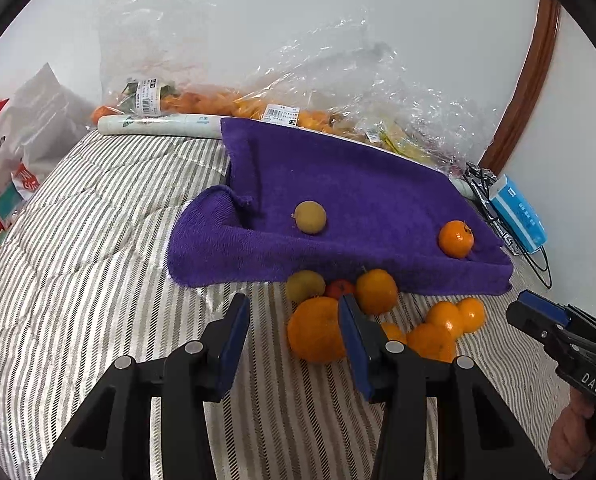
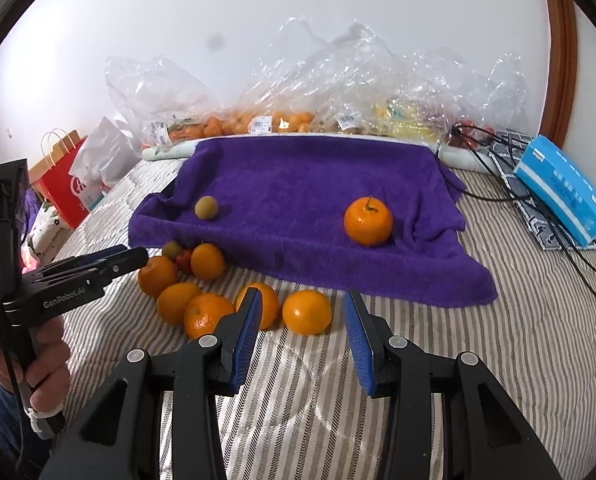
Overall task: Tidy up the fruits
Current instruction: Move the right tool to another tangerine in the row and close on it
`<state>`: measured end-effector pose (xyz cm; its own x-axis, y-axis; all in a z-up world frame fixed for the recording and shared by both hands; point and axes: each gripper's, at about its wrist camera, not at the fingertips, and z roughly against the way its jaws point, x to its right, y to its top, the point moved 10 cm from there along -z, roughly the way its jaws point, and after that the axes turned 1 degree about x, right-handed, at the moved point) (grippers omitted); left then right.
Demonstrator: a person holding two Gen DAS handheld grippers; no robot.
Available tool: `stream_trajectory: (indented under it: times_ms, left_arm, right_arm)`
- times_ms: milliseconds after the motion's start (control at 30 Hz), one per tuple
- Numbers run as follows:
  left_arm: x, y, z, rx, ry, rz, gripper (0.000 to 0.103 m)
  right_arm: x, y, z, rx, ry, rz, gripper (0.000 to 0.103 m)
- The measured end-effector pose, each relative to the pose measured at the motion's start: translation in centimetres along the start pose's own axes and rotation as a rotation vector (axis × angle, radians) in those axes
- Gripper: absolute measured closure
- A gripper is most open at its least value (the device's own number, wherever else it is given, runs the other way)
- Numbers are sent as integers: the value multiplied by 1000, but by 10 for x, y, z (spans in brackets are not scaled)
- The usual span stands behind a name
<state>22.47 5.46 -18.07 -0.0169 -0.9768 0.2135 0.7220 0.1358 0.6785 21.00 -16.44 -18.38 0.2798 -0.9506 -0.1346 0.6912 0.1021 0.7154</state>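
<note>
reading "genrobot.ai" on the left claw (image 2: pixel 137 258) and, perhaps, "das" on the right claw (image 1: pixel 518 312); both gape, holding nothing, near the purple towel (image 2: pixel 298 184).

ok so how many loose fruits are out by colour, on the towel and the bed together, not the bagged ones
orange fruits: 7 (1 on the purple towel, 6 on the striped bed cover)
yellow-green fruits: 2 (1 on the towel, 1 on the bed)
red fruit: 1 (on the bed)
total: 10
</note>
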Motion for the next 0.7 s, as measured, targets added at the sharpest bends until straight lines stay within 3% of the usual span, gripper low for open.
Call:
stream_trajectory:
  times_ms: [400,700]
  left_arm:
    - [-14,-5,2,-14,3,40,60]
    - [-14,-8,-2,-24,7,39,60]
  right_arm:
    - [1,-13,-15,-42,-4,-18,61]
    - [-1,-15,-39,-69,-20,1,69]
